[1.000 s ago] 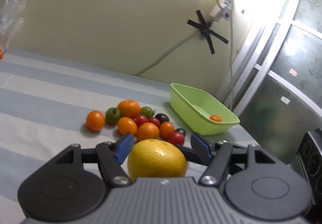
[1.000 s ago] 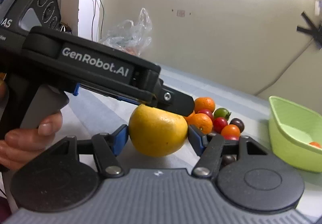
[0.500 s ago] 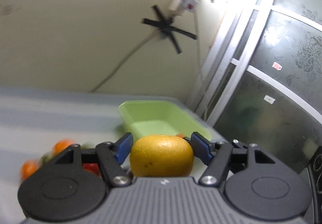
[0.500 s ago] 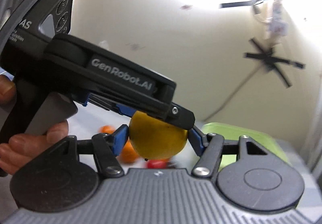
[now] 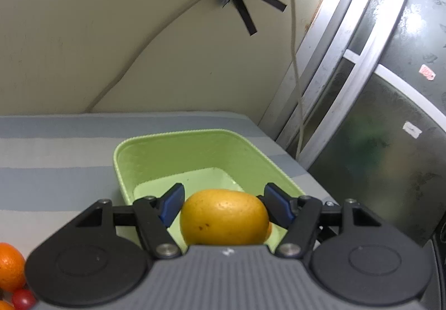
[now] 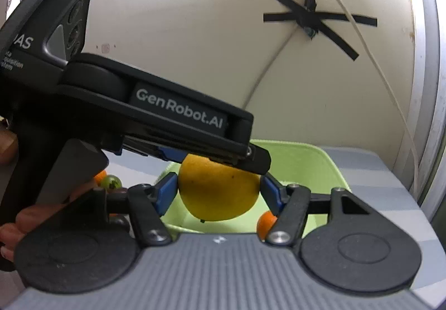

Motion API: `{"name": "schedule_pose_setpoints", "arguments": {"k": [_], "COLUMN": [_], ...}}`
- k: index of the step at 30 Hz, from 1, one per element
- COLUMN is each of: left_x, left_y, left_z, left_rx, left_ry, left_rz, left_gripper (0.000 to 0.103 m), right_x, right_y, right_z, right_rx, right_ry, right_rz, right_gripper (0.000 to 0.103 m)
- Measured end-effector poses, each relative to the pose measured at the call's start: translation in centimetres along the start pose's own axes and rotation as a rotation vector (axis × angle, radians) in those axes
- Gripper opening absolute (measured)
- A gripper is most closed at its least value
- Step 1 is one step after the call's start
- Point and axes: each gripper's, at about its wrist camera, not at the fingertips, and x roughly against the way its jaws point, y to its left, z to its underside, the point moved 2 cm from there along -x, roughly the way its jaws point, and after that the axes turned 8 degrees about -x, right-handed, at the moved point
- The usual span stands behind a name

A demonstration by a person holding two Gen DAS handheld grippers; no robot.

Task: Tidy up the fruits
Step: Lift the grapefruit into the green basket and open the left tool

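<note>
From my left wrist view, the left gripper (image 5: 224,200) clamps one large yellow citrus (image 5: 224,216) above the one green tub (image 5: 195,154); one orange (image 5: 9,265) and one red tomato (image 5: 23,299) sit bottom left. From my right wrist view, the right gripper (image 6: 218,191) brackets the same citrus, contact unclear; one small orange (image 6: 264,222) lies in the tub.

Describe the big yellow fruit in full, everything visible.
The big yellow fruit is a round citrus with a dimpled, slightly glossy rind and a few small dark specks. Both grippers bracket it: the left gripper and the right gripper have blue pads at its sides; actual contact is hard to confirm. It is held off the table, over the near end of the green bin, where a small orange fruit lies.
</note>
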Motion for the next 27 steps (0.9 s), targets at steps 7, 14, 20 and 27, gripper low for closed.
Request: {"name": "schedule_pose_setpoints", "arguments": {"k": [7,14,20,27], "left_x": [1.5,11.4,18.5,22.3], "left_y": [0.2,1.4,4.6,7.3], "left_z": [0.1,1.6,7.8,15.6], "left_rx": [0.019,0.011,0.067,0.136], "left_ry": [-0.032,-0.189,-0.188,-0.104], "left_rz": [-0.018,-0.082,-0.221,-0.355], "left_gripper": [0.064,0.066,0.066,0.066], "right_x": [0.3,5.1,8.7,8.8], "right_y": [0.3,2.1,5.3,11.0], "right_z": [0.1,-0.5,2.4,5.9], "right_rx": [0.016,-0.01,-0.115,-0.108], "right_ry": [-0.03,-0.128,-0.094,0.085], "right_rz": [0.022,0.003,-0.086,-0.187], "right_gripper": [0.078,0.073,0.047,0.039]}}
